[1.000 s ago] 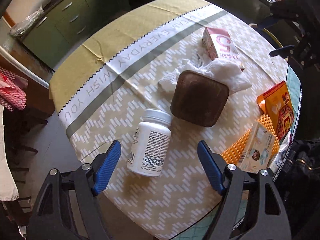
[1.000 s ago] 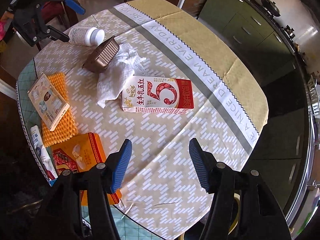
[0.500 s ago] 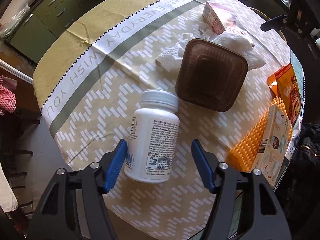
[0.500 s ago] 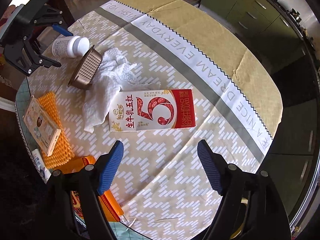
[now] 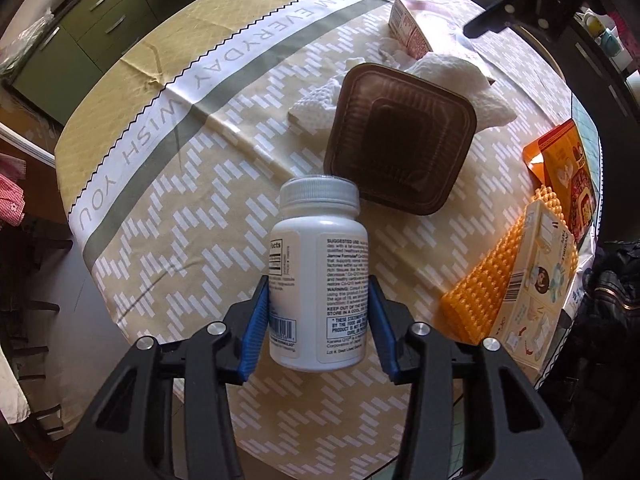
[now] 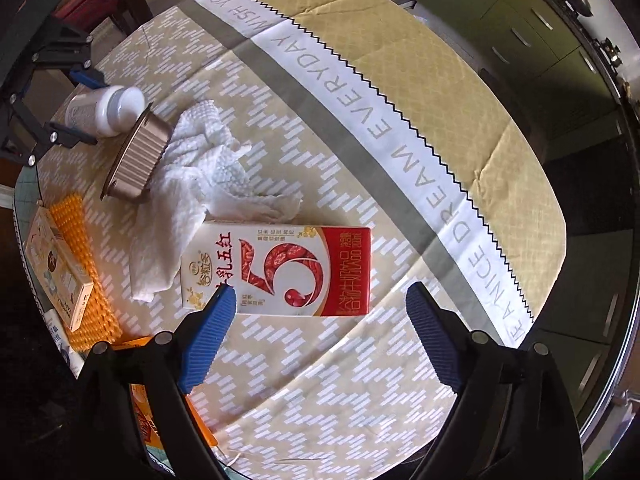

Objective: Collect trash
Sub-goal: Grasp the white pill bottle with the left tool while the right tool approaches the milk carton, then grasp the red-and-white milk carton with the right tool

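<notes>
A white pill bottle (image 5: 320, 248) lies on the patterned tablecloth (image 5: 192, 208), cap pointing away. My left gripper (image 5: 318, 304) points down over it; its jaws are closing and both blue pads touch the bottle's sides. A red and white milk carton (image 6: 288, 268) lies flat beside a crumpled white paper towel (image 6: 192, 172). A brown foil tray (image 5: 400, 140) rests tipped on the towel. My right gripper (image 6: 320, 294) hovers over the carton's near edge. Its jaws are opening wide and grip nothing.
An orange bumpy mat (image 5: 480, 292) with a pale cardboard box (image 5: 536, 280) on it and an orange packet (image 5: 568, 168) lie along the table's edge. Green cabinets (image 5: 100, 12) stand beyond the round table. The floor drops away at the near edge.
My left gripper has sunk onto the pill bottle and its jaws have narrowed until the pads meet its sides. My right gripper has slid over the milk carton while its jaws spread wider.
</notes>
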